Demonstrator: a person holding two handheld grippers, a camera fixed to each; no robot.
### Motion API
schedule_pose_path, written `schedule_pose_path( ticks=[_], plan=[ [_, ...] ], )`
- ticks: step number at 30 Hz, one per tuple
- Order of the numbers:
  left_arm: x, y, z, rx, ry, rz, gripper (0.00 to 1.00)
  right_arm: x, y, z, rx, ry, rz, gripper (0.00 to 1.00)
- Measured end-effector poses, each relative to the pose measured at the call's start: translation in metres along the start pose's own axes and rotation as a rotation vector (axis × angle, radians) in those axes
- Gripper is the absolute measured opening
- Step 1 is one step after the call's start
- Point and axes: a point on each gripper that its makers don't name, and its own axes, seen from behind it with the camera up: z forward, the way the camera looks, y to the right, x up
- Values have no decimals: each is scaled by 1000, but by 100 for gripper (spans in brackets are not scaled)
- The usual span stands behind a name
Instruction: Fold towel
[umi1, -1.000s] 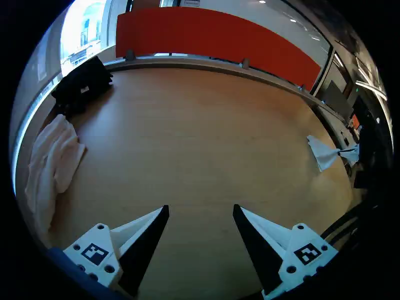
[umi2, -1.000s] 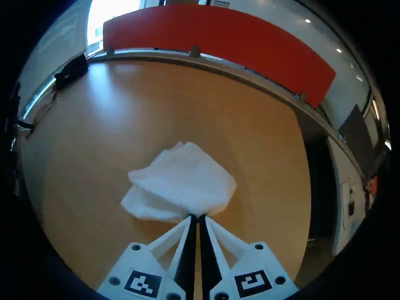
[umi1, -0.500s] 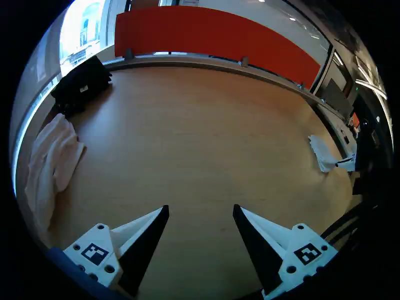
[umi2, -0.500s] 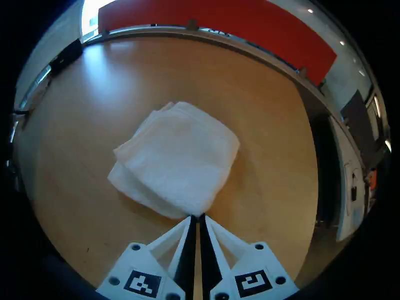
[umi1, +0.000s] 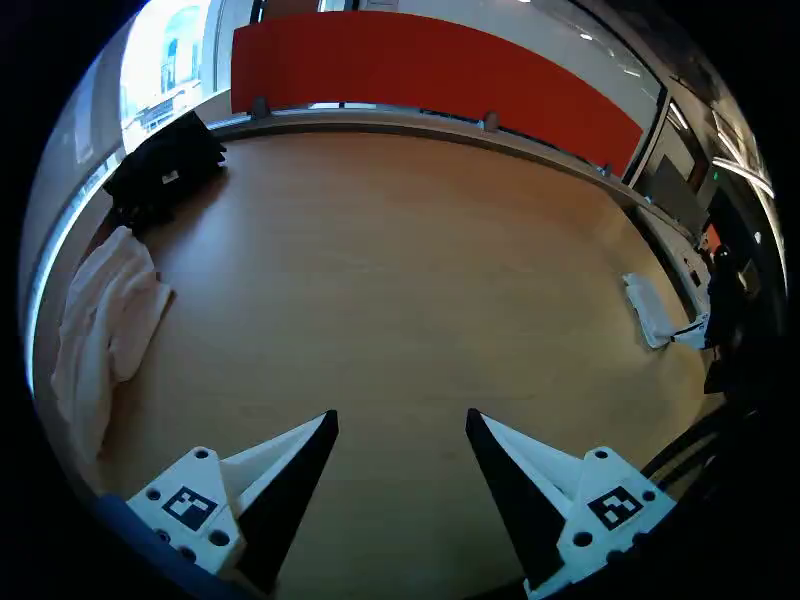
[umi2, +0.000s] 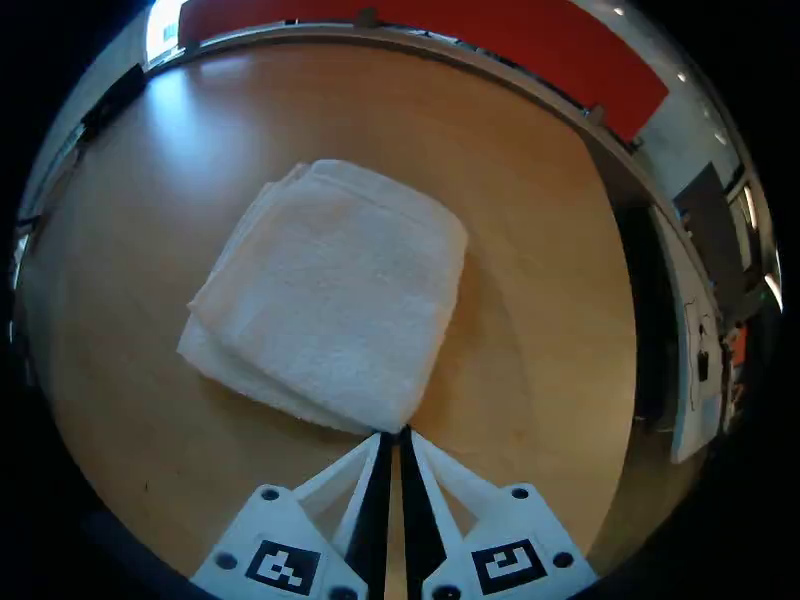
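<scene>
Wood tabletop (umi1: 400, 270) wide open before left gripper (umi1: 400, 425), jaws spread; right gripper (umi2: 393, 436) clenched on the near corner of the squarish, fluffy folded towel (umi2: 330, 290).

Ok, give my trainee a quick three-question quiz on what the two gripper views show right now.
1. True or false: the left gripper is shut on a cloth.
2. The folded towel lies: A flat on the table; B in a basket; C draped over a chair.
3. What lies crumpled near the black bag?
Key: 1 false, it is open and empty; 2 A; 3 another towel.
</scene>
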Motion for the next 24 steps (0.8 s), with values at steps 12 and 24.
schedule_pose_path(
  ticks=[12, 24],
  plan=[
    [0, 5, 0, 0, 1, -3, 95, 1, 3, 3, 0, -8, -4, 7],
    [0, 8, -1, -2, 1, -5, 95, 0, 7, 4, -10, -11, -21, 16]
  ],
)
